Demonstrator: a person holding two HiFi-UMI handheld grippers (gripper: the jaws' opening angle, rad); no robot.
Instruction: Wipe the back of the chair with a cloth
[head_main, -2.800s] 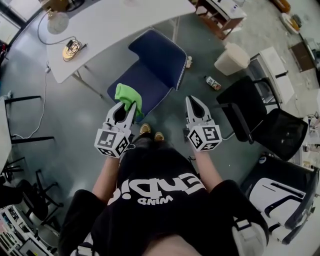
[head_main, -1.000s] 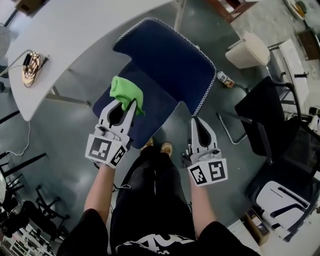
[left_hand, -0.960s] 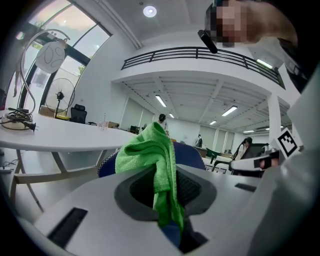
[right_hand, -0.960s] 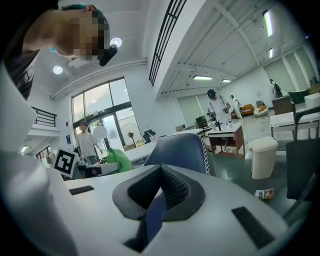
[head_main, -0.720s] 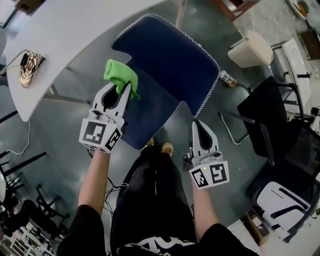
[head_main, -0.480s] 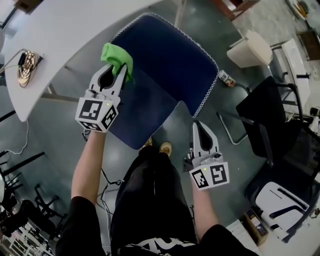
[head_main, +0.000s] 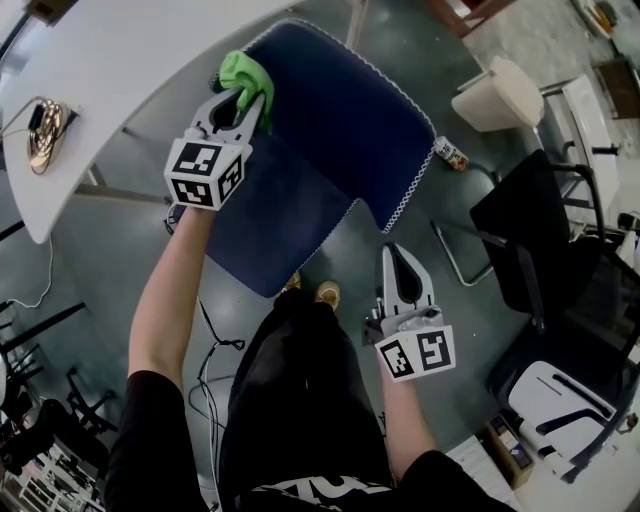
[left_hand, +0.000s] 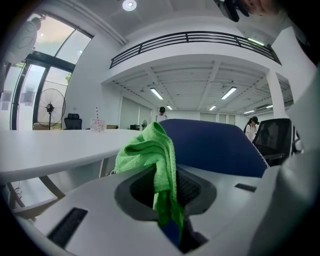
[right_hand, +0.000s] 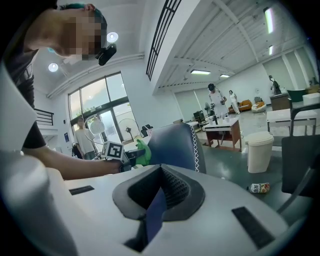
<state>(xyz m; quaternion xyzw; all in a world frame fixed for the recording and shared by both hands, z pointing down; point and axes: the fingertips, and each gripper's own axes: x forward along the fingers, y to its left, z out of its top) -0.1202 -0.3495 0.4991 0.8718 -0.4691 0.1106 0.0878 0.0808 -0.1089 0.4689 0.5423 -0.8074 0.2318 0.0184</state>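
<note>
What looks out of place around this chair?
A small bottle lies on its side on the floor, between the blue chair and the pale bin. It looks dropped or knocked over; no spill shows around it.

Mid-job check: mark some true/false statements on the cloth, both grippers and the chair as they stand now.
The left gripper is shut on the green cloth. True.
The cloth is at a corner of the chair back. True.
The right gripper holds a second cloth. False: its jaws are together on nothing.
The chair back is red. False: it is dark blue.
</note>
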